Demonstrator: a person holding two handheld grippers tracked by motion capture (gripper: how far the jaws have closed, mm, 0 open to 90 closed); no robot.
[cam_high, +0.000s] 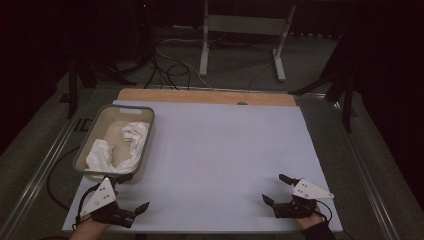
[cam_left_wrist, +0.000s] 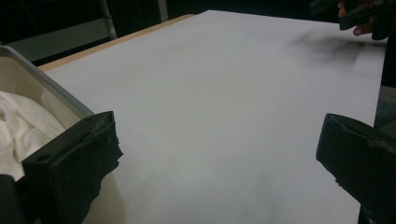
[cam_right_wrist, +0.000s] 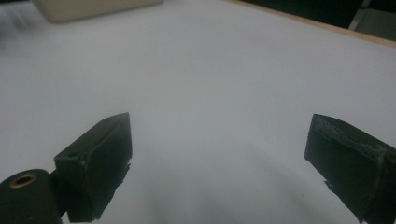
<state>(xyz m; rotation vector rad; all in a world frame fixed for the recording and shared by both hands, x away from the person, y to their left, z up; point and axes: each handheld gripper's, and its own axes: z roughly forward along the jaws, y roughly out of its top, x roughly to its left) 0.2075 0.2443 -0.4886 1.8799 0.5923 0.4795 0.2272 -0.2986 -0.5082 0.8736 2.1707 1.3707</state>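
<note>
Waiting at the near edge: left gripper (cam_high: 134, 196) and right gripper (cam_high: 274, 188), jaws wide, nothing held. White cloths (cam_high: 131, 136) lie in the basket (cam_high: 148, 131), far left. Likely next: left reaches in.

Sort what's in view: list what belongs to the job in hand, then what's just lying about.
Job:
- white cloths in the bin
- beige bin
- left gripper, open
- right gripper, open
- grey mat

Lying about:
- floor cables
- metal stand
</note>
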